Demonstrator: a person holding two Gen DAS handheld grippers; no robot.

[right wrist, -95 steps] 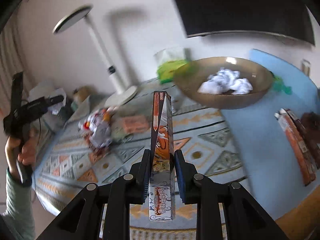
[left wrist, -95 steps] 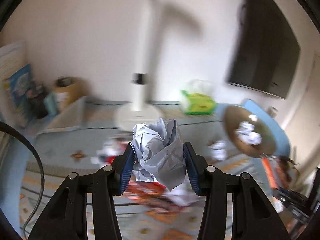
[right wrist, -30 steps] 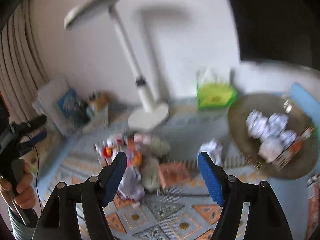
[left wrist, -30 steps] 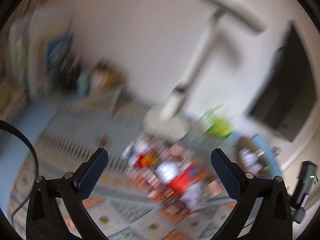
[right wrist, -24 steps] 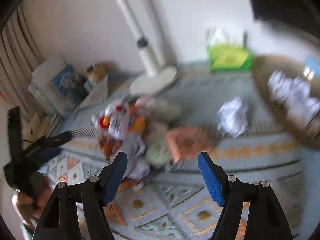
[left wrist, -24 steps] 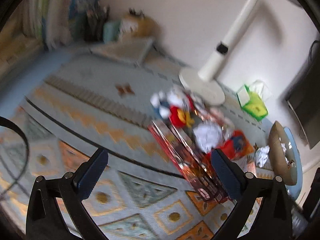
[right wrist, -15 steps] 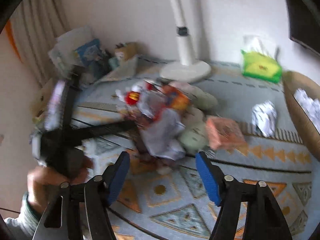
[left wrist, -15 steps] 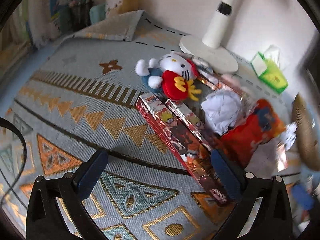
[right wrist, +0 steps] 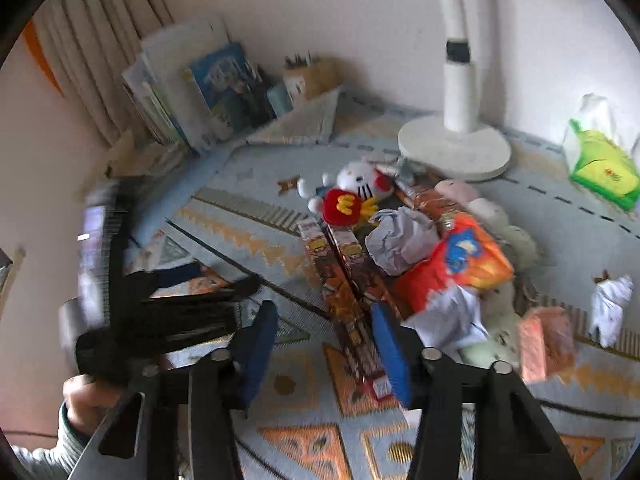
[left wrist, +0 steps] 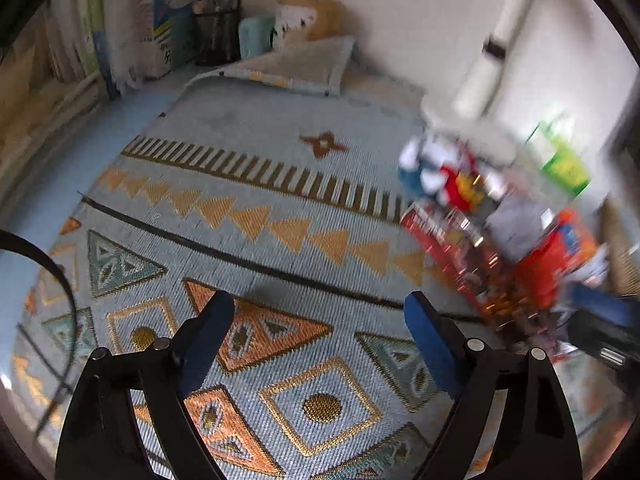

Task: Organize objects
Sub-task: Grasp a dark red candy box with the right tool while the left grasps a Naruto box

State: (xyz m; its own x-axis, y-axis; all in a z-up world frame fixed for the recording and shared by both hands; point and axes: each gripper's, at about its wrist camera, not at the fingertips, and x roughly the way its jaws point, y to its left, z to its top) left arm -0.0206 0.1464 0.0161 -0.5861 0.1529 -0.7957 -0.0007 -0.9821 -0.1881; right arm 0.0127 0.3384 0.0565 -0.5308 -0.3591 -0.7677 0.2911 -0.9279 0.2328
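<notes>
Clutter for sorting lies heaped in the middle of the patterned cloth (right wrist: 568, 216): two long printed boxes (right wrist: 344, 280) side by side, a white plush cat in a red top (right wrist: 352, 192) at their far end, a crumpled paper ball (right wrist: 400, 240) and an orange snack bag (right wrist: 460, 264) resting against them, with another paper wad (right wrist: 612, 304) lying well apart to the right. A white lamp base (right wrist: 454, 148) and a green tissue pack (right wrist: 600, 168) stand behind the heap. Your right gripper (right wrist: 324, 352) points down at the near ends of the two boxes; its blue pads are narrowing, the boxes sit in the gap between them, and no pad presses on cardboard yet, so nothing is held. Your left gripper (left wrist: 316, 340) hovers over bare cloth to the left of the heap, jaws wide and starting to close, with only the woven pattern between them. In the right wrist view your hand (right wrist: 88, 396) grips that tool's handle. You appear to be at the reach for the next item, most likely one of the boxes. The next move calls for lowering the right pads to straddle a single box, not both, then squeezing squarely on its long sides; the neighbouring box and the paper ball leaning on them could shift as you lift.
</notes>
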